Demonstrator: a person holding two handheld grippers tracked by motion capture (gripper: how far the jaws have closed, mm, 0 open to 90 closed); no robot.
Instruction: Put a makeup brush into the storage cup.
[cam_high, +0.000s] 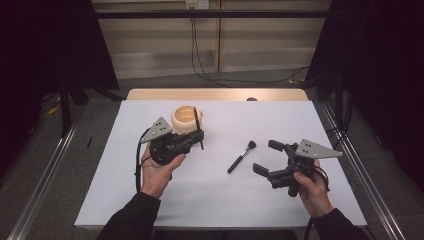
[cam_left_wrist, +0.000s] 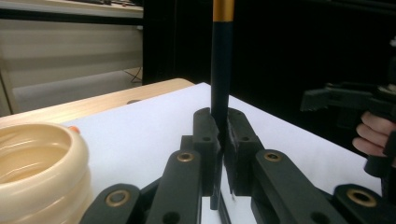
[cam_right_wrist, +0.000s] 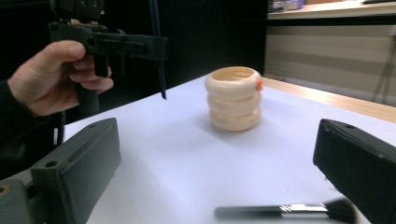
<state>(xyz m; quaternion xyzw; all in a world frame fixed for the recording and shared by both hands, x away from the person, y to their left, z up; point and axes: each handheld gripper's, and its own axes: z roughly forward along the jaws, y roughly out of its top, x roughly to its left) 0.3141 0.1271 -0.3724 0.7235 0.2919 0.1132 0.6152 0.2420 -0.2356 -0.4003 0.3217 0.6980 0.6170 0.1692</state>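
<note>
A: What do the jaws hold?
B: The left gripper (cam_high: 192, 137) is clamped on a dark brush (cam_left_wrist: 219, 84), upright beside the cream holder (cam_high: 186, 118). The right gripper (cam_high: 266, 157) stands wide apart near the second brush (cam_high: 242, 156) lying on the table (cam_high: 210, 200).
A: Progress?
B: Probably midway: neither brush is in the holder yet.

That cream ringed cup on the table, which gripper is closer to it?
Left. The left gripper, shut on a thin dark brush, sits right beside the cup; the right gripper is well off, by the makeup brush.
</note>
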